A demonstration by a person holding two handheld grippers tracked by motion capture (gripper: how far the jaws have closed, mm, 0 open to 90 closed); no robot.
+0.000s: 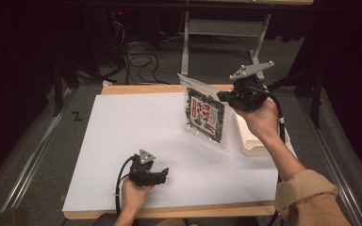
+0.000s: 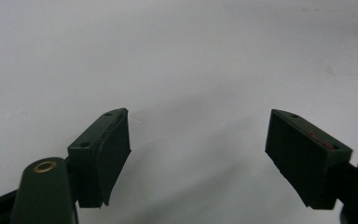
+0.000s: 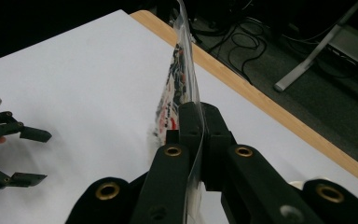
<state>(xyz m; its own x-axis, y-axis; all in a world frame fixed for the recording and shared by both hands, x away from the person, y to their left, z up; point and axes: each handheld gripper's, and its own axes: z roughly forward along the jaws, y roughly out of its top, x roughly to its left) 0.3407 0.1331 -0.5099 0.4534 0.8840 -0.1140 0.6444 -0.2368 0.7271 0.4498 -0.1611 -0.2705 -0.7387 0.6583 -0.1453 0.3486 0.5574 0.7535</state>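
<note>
Right claw (image 1: 222,96), upper right of the high view, is clamped on the top edge of a clear packet (image 1: 206,116) w/ dark printed contents; packet hangs tilted above the white surface (image 1: 122,141), just left of a cream tray (image 1: 254,141). In the right gripper view the packet (image 3: 179,88) runs edge-on between the closed jaws. Left claw (image 1: 162,175), lower centre-left, sits low over the surface, jaws apart w/ nothing between them.

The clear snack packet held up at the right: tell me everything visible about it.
The snack packet is a flat, clear plastic pouch with a dark green printed panel bearing red and white lettering. It hangs tilted above the white table cover, its upper edge pinched between the right gripper fingers. Nothing else touches it.
</note>
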